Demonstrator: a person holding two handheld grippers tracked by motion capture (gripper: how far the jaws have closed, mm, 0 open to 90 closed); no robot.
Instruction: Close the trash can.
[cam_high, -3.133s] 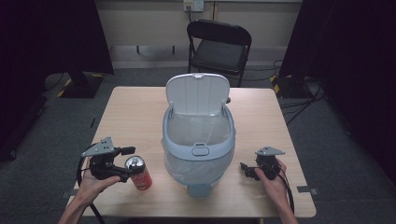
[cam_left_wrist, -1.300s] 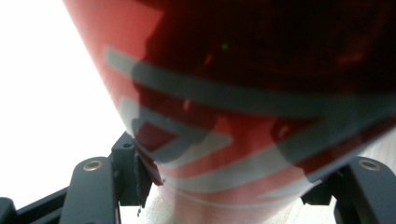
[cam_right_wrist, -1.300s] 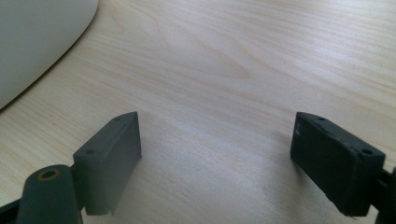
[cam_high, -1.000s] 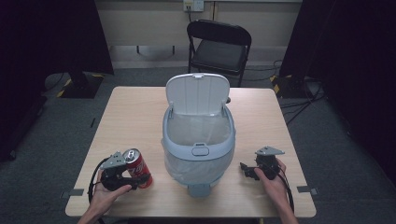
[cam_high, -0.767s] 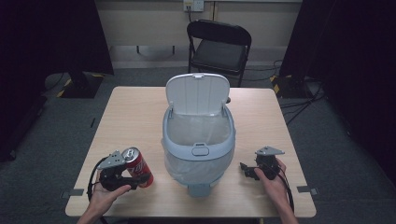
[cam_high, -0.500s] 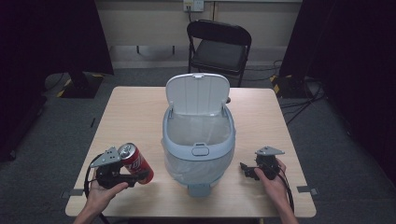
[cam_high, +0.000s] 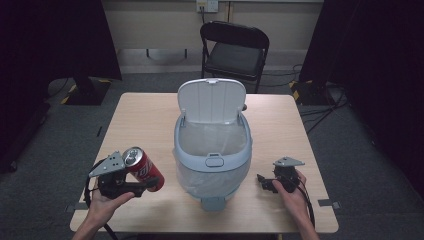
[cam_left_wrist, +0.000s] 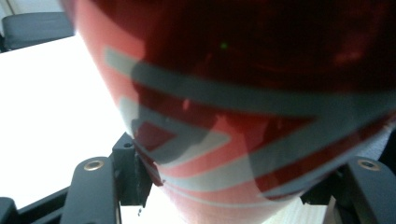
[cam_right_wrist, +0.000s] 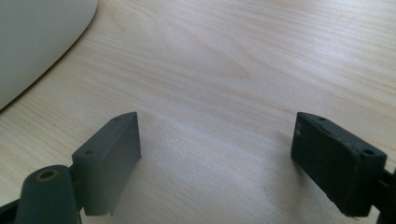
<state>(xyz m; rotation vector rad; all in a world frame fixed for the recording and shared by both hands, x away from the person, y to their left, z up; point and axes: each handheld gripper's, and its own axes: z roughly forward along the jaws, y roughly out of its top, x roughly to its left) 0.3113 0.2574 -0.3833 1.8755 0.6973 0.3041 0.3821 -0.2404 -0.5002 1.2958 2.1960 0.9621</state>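
— Where's the red can (cam_high: 142, 168)?
— Left of the bin (cam_high: 212, 150), near the table's (cam_high: 150, 115) front edge. Tipped over on its side a bit, silver top pointing up and away from the bin. Lifted off the wood.

— Held by something?
— Yes. Pinched in the left gripper (cam_high: 145, 184). Jaws fairly wide, one pressed on each side of the can. Seen up close in the left gripper view too: can (cam_left_wrist: 243, 107) big and red with grey stripes, black fingers (cam_left_wrist: 133, 175) snug on its sides.

— And the right gripper (cam_high: 264, 182)?
— On the other side of the bin, down low by the table top. Wide open. Nothing between the jaws, just bare wood, as seen in the right gripper view (cam_right_wrist: 217, 154). A bit of the bin's pale wall (cam_right_wrist: 37, 42) at the top left corner there.

— What about the bin?
— In the middle of the table. Lid (cam_high: 211, 100) flipped up at the back. Clear bag (cam_high: 212, 142) inside.

— Anything behind the bin?
— A black folding chair (cam_high: 235, 50), past the far edge of the table.
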